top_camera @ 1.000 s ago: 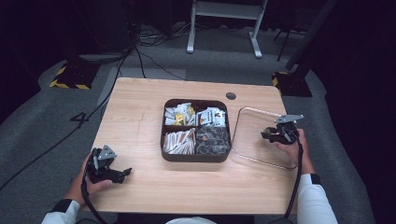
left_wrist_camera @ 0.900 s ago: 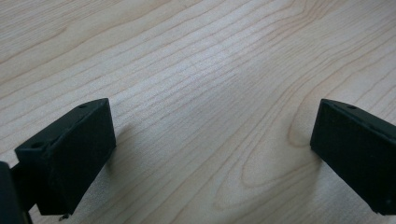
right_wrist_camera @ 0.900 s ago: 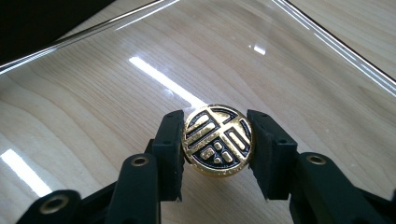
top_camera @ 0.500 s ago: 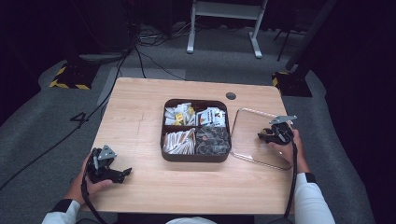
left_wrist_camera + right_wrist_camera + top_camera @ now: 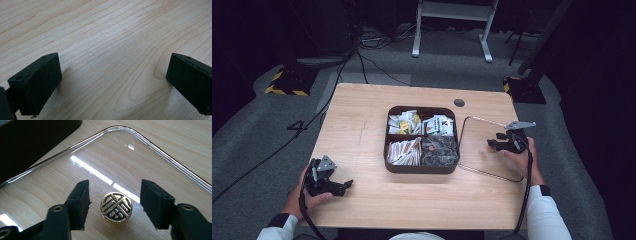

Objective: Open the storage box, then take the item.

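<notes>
A clear lid (image 5: 482,150) lies flat on the table just right of a dark brown four-compartment tray (image 5: 419,170). In the right gripper view the lid (image 5: 105,157) carries a round gold knob (image 5: 116,207) with a black pattern. My right gripper (image 5: 116,196) is open, one jaw on each side of the knob and neither touching it. The high view has that gripper (image 5: 492,145) over the lid's right part. My left gripper (image 5: 344,185) rests open at the table's front left, with bare wood between its jaws (image 5: 113,75).
The tray's compartments hold several packets: white and yellow ones at the back (image 5: 404,122), brown sticks (image 5: 404,150) and dark pieces (image 5: 439,150) in front. A dark round hole (image 5: 459,102) sits in the table behind the tray. Cables trail from both grippers.
My right gripper has shifted slightly left and lower over the lid, closer to its knob. The left gripper has not moved.
</notes>
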The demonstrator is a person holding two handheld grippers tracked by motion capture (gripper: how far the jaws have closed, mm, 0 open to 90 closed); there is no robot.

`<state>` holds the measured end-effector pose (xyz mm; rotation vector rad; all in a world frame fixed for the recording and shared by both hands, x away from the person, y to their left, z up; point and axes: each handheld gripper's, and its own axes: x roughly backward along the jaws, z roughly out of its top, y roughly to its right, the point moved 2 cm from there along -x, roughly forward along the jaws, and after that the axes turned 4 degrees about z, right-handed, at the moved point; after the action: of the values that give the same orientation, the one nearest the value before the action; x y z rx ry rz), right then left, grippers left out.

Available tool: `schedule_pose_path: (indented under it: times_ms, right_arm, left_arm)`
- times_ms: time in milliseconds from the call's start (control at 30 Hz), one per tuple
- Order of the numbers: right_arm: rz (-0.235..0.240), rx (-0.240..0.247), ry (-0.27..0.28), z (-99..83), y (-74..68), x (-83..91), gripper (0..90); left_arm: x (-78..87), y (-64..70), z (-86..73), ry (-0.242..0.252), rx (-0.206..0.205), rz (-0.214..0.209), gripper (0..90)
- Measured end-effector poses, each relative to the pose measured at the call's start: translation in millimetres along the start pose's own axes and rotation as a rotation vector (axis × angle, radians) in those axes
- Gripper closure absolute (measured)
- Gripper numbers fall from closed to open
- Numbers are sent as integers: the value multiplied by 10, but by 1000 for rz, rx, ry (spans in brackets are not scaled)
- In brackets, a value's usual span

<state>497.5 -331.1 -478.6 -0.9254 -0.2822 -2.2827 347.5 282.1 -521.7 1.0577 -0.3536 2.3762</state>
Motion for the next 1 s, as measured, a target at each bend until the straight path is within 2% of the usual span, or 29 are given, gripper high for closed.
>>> schedule_pose_path:
  times_ms: [167,367,500,633,867,1000]
  right_arm:
    - [-5,-2,8,28,-16,13,315]
    - [-7,-15,51,95,-46,75,276]
    - [31,-35,92,152,-103,112,275]
    - [19,-6,94,196,-174,124,289]
    - [35,21,131,303,-303,177,294]
    - [31,52,127,376,-397,171,294]
  left_arm:
    - [0,1,0,0,0,1,2]
    - [0,4,3,-1,-5,-2,3]
    - [-4,10,6,2,1,3,3]
    - [-5,12,6,3,3,4,3]
    - [-5,14,6,2,4,4,3]
    - [-5,12,6,2,3,4,3]
